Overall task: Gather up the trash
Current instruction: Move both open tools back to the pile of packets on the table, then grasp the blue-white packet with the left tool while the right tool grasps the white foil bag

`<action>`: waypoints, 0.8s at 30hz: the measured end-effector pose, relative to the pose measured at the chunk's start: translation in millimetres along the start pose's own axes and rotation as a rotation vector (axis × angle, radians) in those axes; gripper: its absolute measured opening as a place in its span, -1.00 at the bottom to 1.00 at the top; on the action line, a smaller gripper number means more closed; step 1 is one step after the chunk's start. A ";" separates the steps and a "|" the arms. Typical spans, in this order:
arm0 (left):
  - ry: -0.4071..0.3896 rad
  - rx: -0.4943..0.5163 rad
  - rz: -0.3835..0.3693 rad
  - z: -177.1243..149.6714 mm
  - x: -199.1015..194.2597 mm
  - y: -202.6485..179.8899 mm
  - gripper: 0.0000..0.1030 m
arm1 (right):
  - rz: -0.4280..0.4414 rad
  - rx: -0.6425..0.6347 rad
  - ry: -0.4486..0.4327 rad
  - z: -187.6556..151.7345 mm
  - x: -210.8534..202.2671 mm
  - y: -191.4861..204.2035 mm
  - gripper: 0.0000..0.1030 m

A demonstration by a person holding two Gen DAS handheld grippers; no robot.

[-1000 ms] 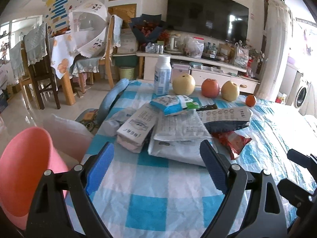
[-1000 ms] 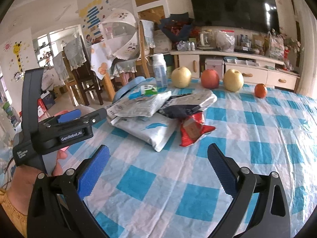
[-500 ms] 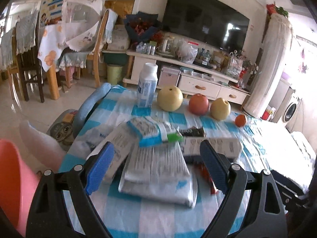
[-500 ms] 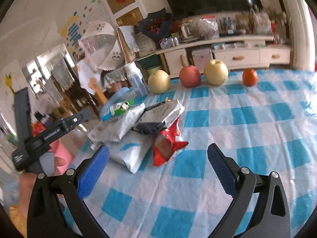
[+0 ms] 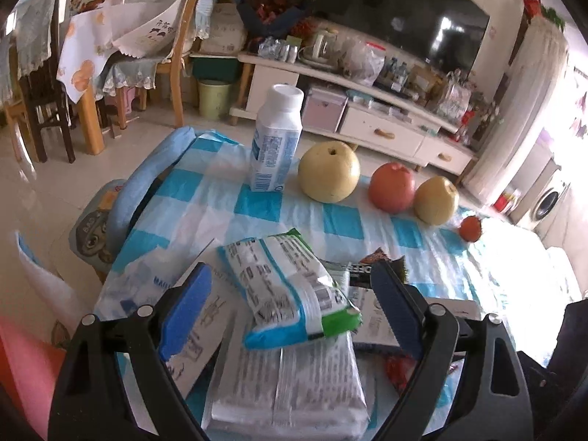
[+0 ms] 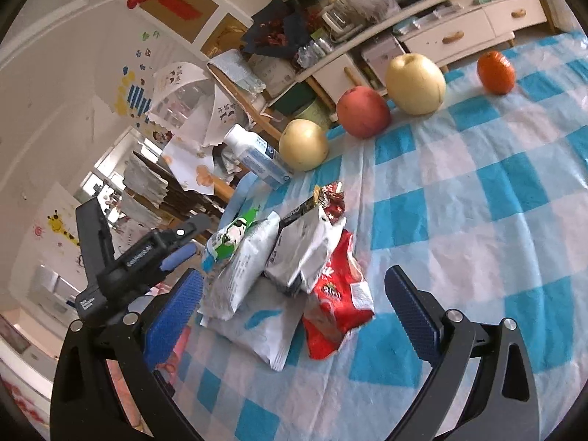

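A living room with a dark television (image 5: 400, 18) and a cluttered white cabinet (image 5: 367, 110) fills the top of my left view. Below it the counter (image 6: 477, 220) wears a blue-and-white checked cloth. The trash sits in one heap at lower centre: a teal-and-green wrapper (image 5: 290, 290) atop white printed packets (image 5: 290, 389), a red crisp bag (image 6: 336, 305) at its right. My left gripper (image 5: 294, 312) has wide jaws straddling the wrapper, not touching. My right gripper (image 6: 294, 316) stands wide too, empty. Open cloth lies right of the heap.

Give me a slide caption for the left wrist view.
Open left gripper over a pile of wrappers on a checked tablecloth, with a bottle and fruit behind.
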State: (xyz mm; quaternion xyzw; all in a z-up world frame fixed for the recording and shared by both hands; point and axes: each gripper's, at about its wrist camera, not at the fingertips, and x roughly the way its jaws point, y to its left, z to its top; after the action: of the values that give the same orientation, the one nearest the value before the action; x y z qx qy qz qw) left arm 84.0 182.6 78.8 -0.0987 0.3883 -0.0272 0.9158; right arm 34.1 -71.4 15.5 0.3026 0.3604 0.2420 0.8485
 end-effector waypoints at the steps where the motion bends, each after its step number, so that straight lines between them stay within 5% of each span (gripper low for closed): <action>1: 0.006 0.000 0.008 2.5 3.1 -0.3 0.72 | 0.004 0.004 0.005 1.7 2.1 -0.7 0.90; 8: 0.063 -0.003 0.077 7.4 27.2 0.0 0.72 | 0.020 0.012 0.050 6.6 21.1 -5.3 0.83; 15: 0.104 -0.001 0.102 3.9 38.8 0.6 0.21 | 0.037 0.016 0.070 10.2 29.9 -8.4 0.47; 24: 0.096 0.006 0.076 -1.8 33.3 2.4 0.00 | 0.058 0.084 0.107 6.8 35.4 -21.7 -0.09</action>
State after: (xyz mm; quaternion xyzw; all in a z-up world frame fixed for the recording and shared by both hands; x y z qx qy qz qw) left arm 105.8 180.5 53.6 -0.0797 0.4353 0.0016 0.8967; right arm 65.6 -66.6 -12.1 0.3349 0.4063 0.2672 0.8071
